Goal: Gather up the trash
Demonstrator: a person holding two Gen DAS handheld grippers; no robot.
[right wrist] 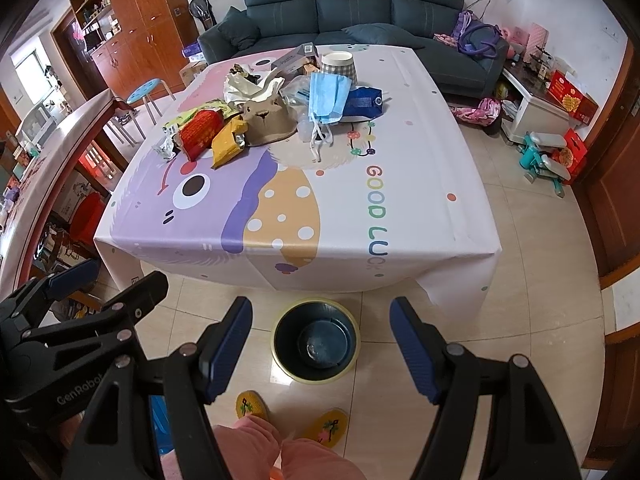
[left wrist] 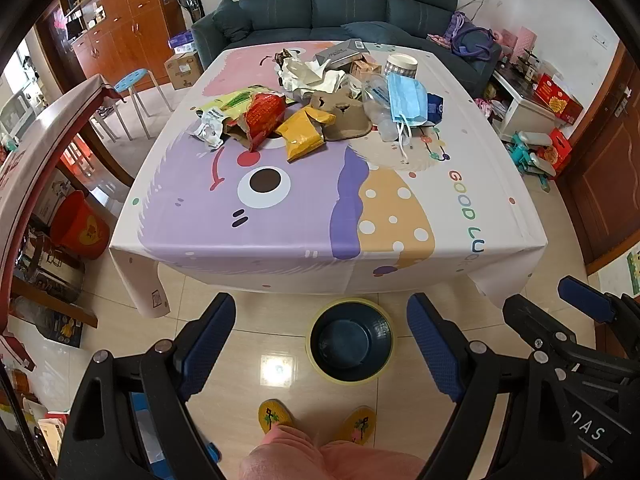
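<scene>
Left gripper: jaws spread wide, nothing between them, held off the counter's near edge and above the bin
Right gripper: jaws equally wide, holding nothing, just beside the left one
Trash pile: heaped on the far half of the counter, well apart from both grippers; none is in the bin yet
Red snack bag: lies open at the pile's left; judged likely to spill crumbs if lifted by its closed end
Yellow packet: slick foil at the pile's near edge; judged liable to slip from a shallow pinch
Blue face mask: its loose ear loops trail toward the near side; judged apt to snag and drag neighbouring pieces
Clear plastic bottle: half buried under the mask; could roll off the counter if the pile is disturbed
Bin: on the floor just off the near edge, apparently empty; light items may miss its mouth
Counter cloth lettering: "GOOD LUCK"
Left gripper body marking: "GenRobot"; packet print too small to read
</scene>
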